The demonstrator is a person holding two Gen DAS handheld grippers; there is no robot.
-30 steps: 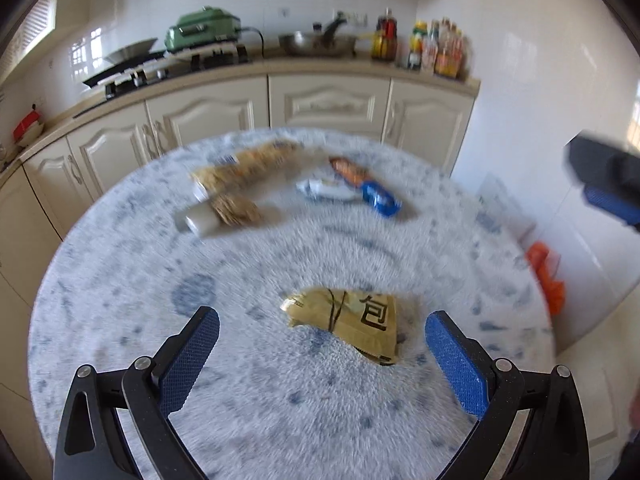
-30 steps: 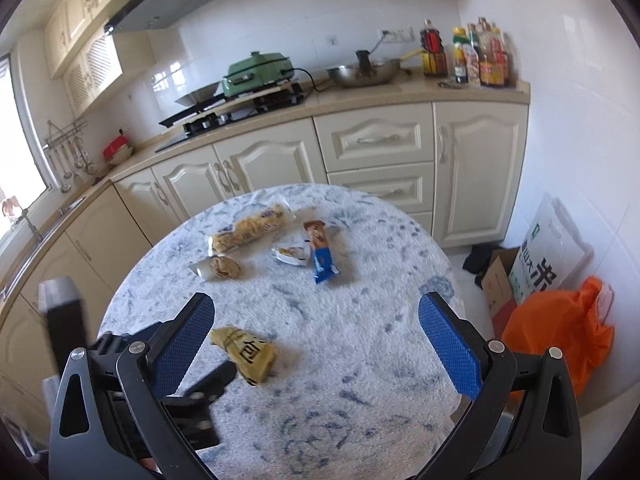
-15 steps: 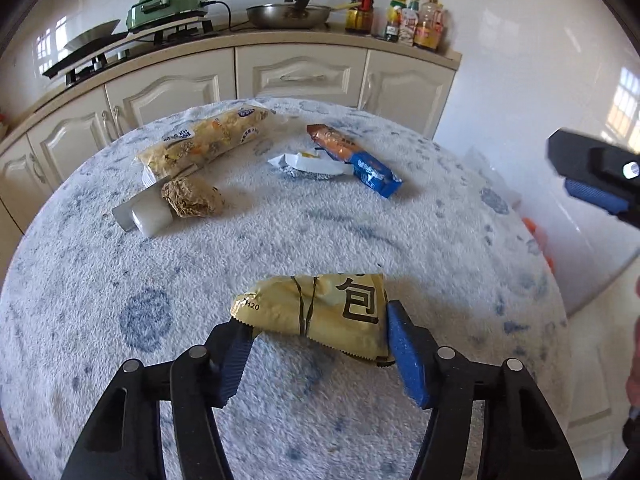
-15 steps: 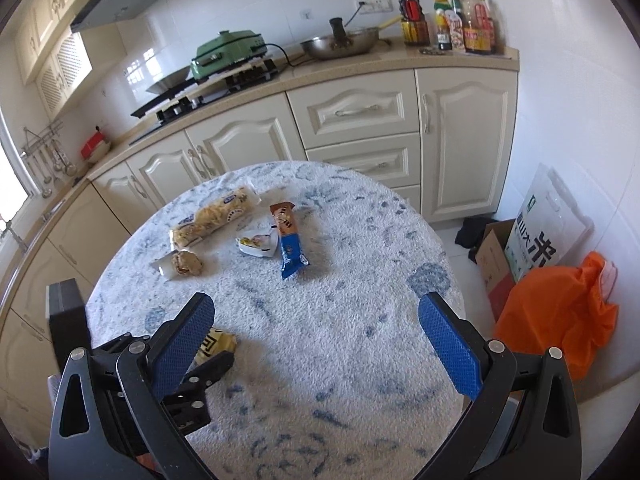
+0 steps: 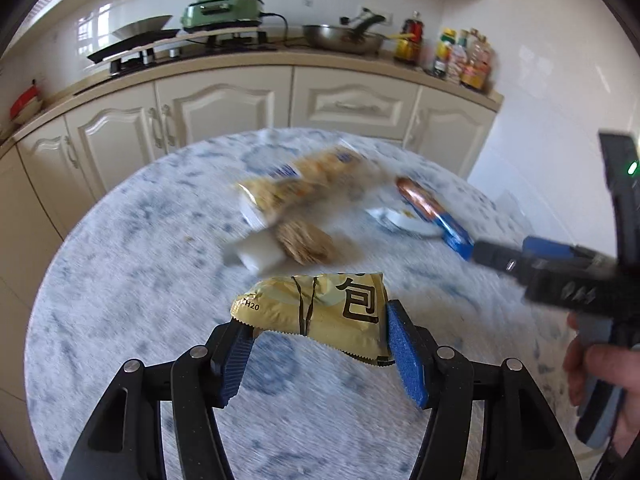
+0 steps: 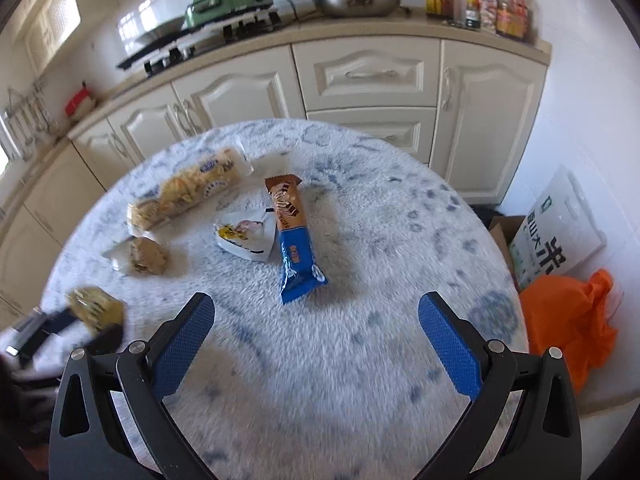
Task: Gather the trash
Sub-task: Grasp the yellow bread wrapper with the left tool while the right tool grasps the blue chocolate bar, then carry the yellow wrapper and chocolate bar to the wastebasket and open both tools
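Left gripper [image 5: 320,340] pinching crinkled yellow foil wrapper [image 5: 320,306]. Right gripper [image 6: 316,336] spread, empty; blue-brown bar wrapper [image 6: 294,240] ahead on round mottled table [image 6: 360,380], path unobstructed.

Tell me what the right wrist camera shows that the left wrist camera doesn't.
Only the right wrist view shows the orange bag and the white sack on the floor, and the right gripper open over bare tabletop. Only the left wrist view shows the left gripper clamping the yellow wrapper up close. Both show the round table, the blue and brown snack bar and the long cracker pack.
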